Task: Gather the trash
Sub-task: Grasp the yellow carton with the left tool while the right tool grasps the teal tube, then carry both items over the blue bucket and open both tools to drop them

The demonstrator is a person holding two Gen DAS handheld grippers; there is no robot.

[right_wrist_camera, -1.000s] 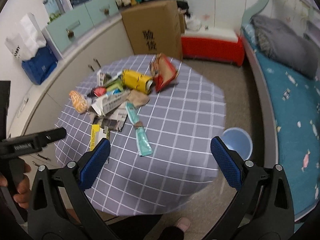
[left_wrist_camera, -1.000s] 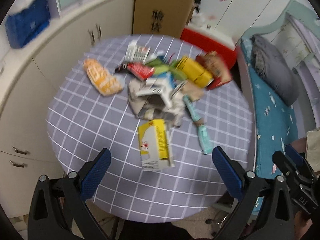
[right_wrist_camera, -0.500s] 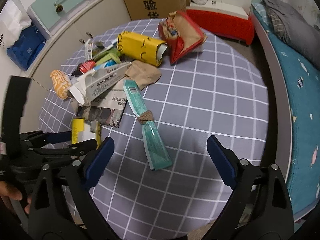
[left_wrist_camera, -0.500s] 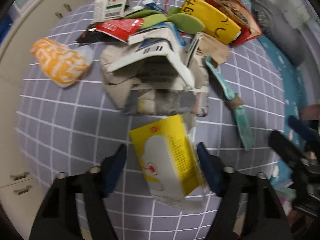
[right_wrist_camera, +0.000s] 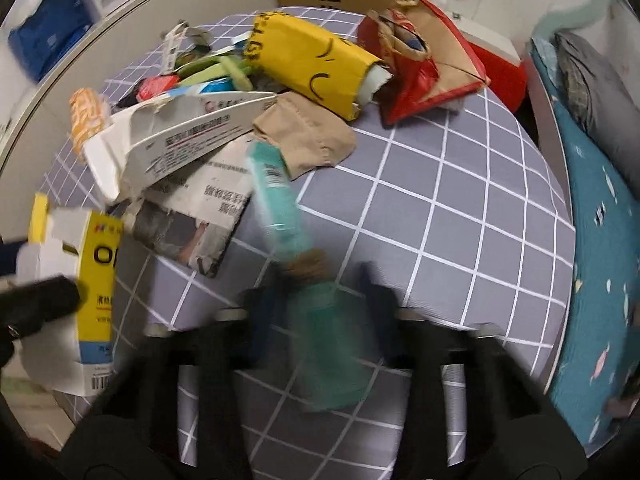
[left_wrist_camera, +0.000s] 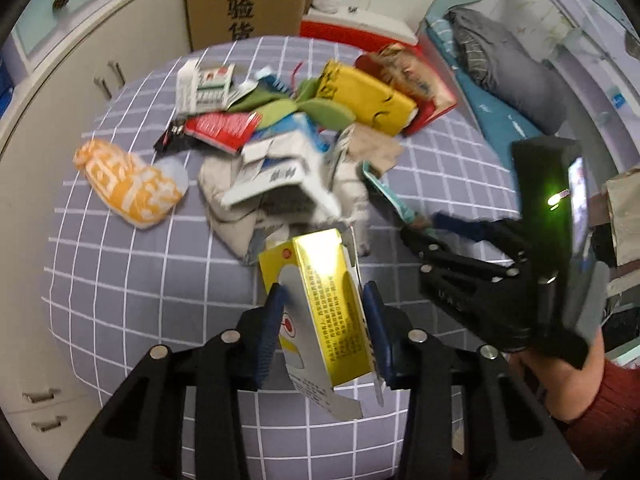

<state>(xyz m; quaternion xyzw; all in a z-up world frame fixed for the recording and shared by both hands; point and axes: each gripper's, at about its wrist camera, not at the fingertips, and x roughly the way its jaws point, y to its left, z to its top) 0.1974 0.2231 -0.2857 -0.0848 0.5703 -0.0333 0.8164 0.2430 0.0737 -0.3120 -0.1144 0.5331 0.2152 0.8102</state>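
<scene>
One round table (left_wrist_camera: 132, 280) with a grid-pattern cloth. Two hand-held grippers, each with two fingers. One yellow-and-white carton (left_wrist_camera: 320, 304), one teal tube (right_wrist_camera: 280, 204), one orange snack bag (left_wrist_camera: 128, 180), one yellow roll-shaped pack (right_wrist_camera: 312, 64), one red paper bag (right_wrist_camera: 424, 68), one folded newspaper (right_wrist_camera: 200, 216), one tan cloth piece (right_wrist_camera: 308, 136), one cardboard box (left_wrist_camera: 244, 0).

Your clearest room is the bare checked tablecloth (right_wrist_camera: 460, 216) from twelve round to three o'clock of the right gripper (right_wrist_camera: 320, 280): nothing lies there out to the table edge. At eleven o'clock the newspaper (right_wrist_camera: 200, 216) and white carton (right_wrist_camera: 176, 140) block you, with the tan paper (right_wrist_camera: 308, 136) and yellow pack (right_wrist_camera: 316, 68) behind. From the left gripper (left_wrist_camera: 320, 304), nine to eleven o'clock is open cloth as far as the orange bag (left_wrist_camera: 132, 184) (twelve o'clock is solid pile). The other gripper crowds your two o'clock.
</scene>
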